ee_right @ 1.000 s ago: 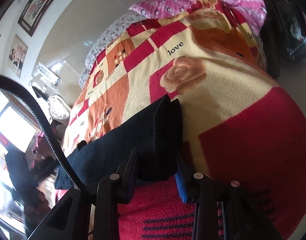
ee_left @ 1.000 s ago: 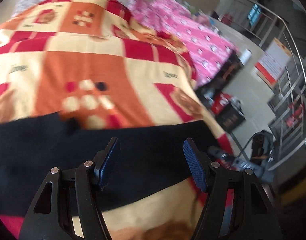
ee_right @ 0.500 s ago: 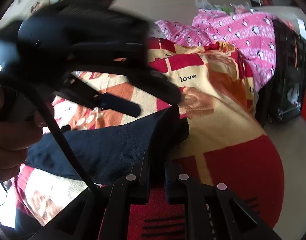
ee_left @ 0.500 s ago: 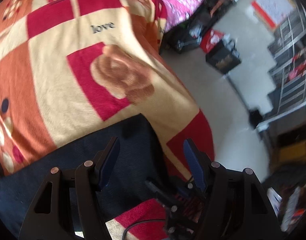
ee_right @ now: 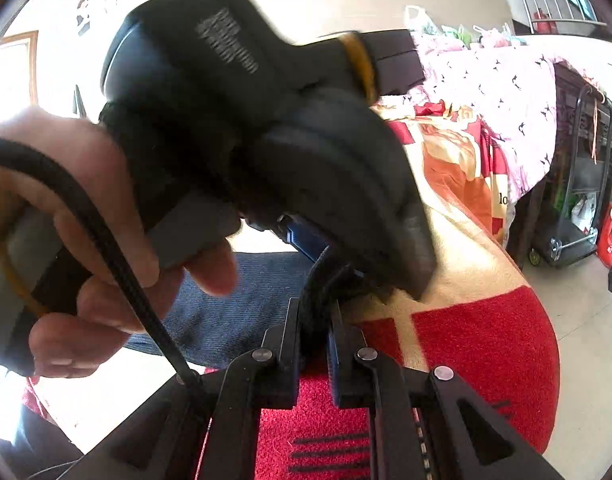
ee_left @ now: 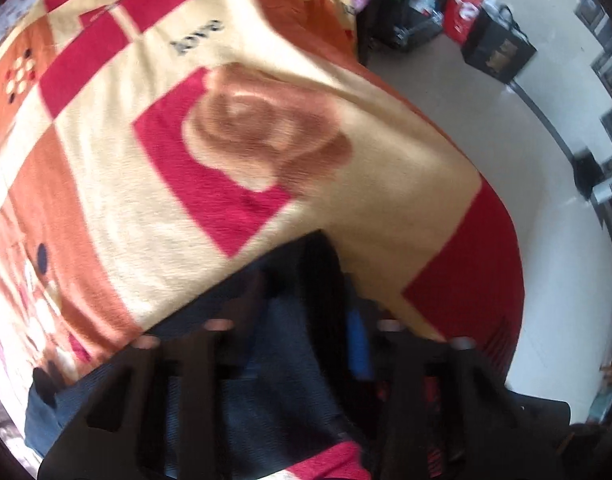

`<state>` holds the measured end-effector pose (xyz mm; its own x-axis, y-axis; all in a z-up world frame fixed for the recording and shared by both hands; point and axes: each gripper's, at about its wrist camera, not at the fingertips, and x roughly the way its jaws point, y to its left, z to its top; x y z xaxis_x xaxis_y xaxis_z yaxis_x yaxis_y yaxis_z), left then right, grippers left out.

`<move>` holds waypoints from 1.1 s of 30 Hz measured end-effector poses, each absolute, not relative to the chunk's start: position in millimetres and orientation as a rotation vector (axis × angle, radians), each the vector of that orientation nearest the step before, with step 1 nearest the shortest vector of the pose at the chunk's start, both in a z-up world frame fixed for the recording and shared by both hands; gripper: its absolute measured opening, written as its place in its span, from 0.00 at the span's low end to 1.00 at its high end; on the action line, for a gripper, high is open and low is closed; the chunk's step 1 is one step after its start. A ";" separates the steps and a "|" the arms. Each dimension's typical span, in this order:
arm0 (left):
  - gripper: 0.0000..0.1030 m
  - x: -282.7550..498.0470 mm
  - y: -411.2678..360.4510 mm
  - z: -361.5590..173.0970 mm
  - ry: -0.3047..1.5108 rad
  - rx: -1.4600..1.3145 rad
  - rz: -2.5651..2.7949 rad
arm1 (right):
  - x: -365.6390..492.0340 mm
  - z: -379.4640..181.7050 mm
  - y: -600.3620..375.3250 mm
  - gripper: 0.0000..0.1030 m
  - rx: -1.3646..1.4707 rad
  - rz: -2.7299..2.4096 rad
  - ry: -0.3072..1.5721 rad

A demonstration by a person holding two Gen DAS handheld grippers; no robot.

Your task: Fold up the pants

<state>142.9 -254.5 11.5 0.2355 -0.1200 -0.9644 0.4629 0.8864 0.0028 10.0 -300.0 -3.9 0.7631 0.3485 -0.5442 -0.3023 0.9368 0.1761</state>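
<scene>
Hand (ee_right: 77, 240): far left of the right wrist view, wrapped round the handle of the left gripper, a black cable crossing in front of the knuckles.
Left gripper (ee_right: 334, 256): large and blurred across the upper middle of the right wrist view, pointed steeply down at the dark cloth; jaws closing, with the end of the pants between them. Too smeared in its own view (ee_left: 301, 320) to tell whether the pads already press the cloth (one blue pad (ee_left: 358, 344) shows to the right of the fabric).
Pants (ee_right: 233, 300): dark navy, lying flat on the blanket, running from the left side toward the middle; the right-hand end bunched up into a thick fold (ee_left: 318, 280) near the blanket's near edge.
Right gripper (ee_right: 314, 344): bottom middle of its own view, fingers drawn narrow and clamped on the raised end of the pants, just in front of the left gripper.
Blanket (ee_left: 386, 168): cream, red and orange patchwork with a rose print and the word "love", spread under the pants and dropping away at the right edge.
Pink cover (ee_right: 506, 92): far right, behind the blanket, patterned with small dark figures.
Floor (ee_left: 526, 140): pale, to the right of the bed.
Bags (ee_left: 498, 48): black and red ones standing on the floor at the far right.
</scene>
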 end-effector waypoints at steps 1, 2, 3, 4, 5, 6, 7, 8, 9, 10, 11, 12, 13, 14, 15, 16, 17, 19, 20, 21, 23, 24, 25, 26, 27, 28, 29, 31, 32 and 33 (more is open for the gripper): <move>0.14 142.9 -248.6 13.6 1.273 0.291 -0.417 | 9.1 -4.0 -300.3 0.10 0.082 0.356 0.606; 0.12 143.3 -240.1 16.3 1.268 0.252 -0.424 | 8.9 -3.8 -300.7 0.10 0.084 0.358 0.604; 0.11 143.6 -233.7 14.7 1.265 0.223 -0.428 | 9.0 -3.1 -300.7 0.10 0.083 0.359 0.600; 0.11 141.5 -228.0 16.3 1.256 0.201 -0.437 | 8.1 -2.6 -300.3 0.10 0.078 0.359 0.596; 0.10 138.3 -222.0 19.1 1.235 0.178 -0.451 | 7.1 -2.0 -299.3 0.10 0.071 0.358 0.591; 0.10 134.9 -217.0 21.0 1.222 0.160 -0.460 | 5.8 -1.8 -297.8 0.10 0.064 0.356 0.587; 0.10 131.7 -211.5 23.4 1.209 0.141 -0.472 | 4.7 -1.3 -295.4 0.10 0.055 0.353 0.582; 0.10 128.0 -204.6 26.9 1.188 0.118 -0.491 | 1.4 -0.5 -292.1 0.10 0.038 0.350 0.577; 0.10 124.7 -193.4 31.8 1.175 0.096 -0.506 | -1.2 1.4 -288.3 0.10 0.014 0.345 0.569; 0.10 123.5 -184.7 35.4 1.161 0.059 -0.526 | -4.9 3.5 -283.2 0.10 -0.018 0.341 0.556; 0.10 121.9 -174.2 39.3 1.146 0.024 -0.546 | -9.2 6.4 -275.0 0.10 -0.062 0.339 0.544; 0.10 119.9 -161.9 43.4 1.126 -0.017 -0.567 | -16.9 11.4 -263.8 0.10 -0.120 0.336 0.522; 0.10 118.8 -154.6 46.2 1.110 -0.040 -0.575 | -21.4 13.9 -256.0 0.10 -0.165 0.336 0.504; 0.10 116.4 -141.5 49.4 1.089 -0.066 -0.585 | -26.4 16.9 -247.1 0.10 -0.207 0.337 0.487; 0.10 116.3 -134.2 51.3 1.072 -0.087 -0.591 | -30.8 20.5 -237.8 0.10 -0.249 0.341 0.470; 0.10 115.2 -126.5 54.8 1.060 -0.105 -0.589 | -32.8 22.9 -229.5 0.10 -0.281 0.347 0.464; 0.10 114.0 -118.0 54.8 1.048 -0.125 -0.585 | -34.0 26.9 -221.1 0.10 -0.309 0.356 0.462; 0.10 109.2 -95.8 55.6 1.022 -0.163 -0.571 | -37.6 30.9 -200.8 0.10 -0.358 0.382 0.456; 0.10 107.5 -81.1 53.9 1.016 -0.182 -0.553 | -39.3 34.2 -188.2 0.10 -0.379 0.401 0.453; 0.10 106.2 -68.2 51.5 1.014 -0.201 -0.544 | -41.1 36.6 -174.2 0.10 -0.392 0.430 0.449; 0.10 103.2 -41.6 46.4 1.007 -0.237 -0.527 | -46.4 38.4 -150.4 0.10 -0.409 0.480 0.454; 0.10 99.4 -26.0 44.8 0.998 -0.252 -0.518 | -51.8 37.4 -133.4 0.10 -0.427 0.505 0.452; 0.10 97.4 -13.6 43.1 0.989 -0.263 -0.508 | -54.6 36.1 -118.8 0.10 -0.447 0.528 0.452; 0.10 94.7 -2.0 41.5 0.985 -0.273 -0.498 | -55.7 34.1 -106.4 0.10 -0.463 0.547 0.447; 0.10 92.4 12.1 39.4 0.982 -0.284 -0.482 | -59.3 31.1 -90.0 0.10 -0.485 0.567 0.442; 0.10 90.1 23.8 37.8 0.982 -0.291 -0.471 | -59.2 28.3 -79.4 0.10 -0.501 0.581 0.445; 0.10 88.7 35.1 35.1 0.983 -0.298 -0.457 | -58.8 25.0 -69.9 0.10 -0.515 0.596 0.449; 0.10 86.6 56.0 27.4 0.993 -0.310 -0.430 | -55.9 19.7 -48.3 0.09 -0.545 0.622 0.458; 0.10 84.9 64.0 24.6 0.995 -0.314 -0.421 | -53.8 18.2 -40.4 0.10 -0.550 0.637 0.469; 0.10 83.9 70.6 20.7 0.998 -0.314 -0.415 | -51.9 16.5 -33.3 0.09 -0.552 0.654 0.481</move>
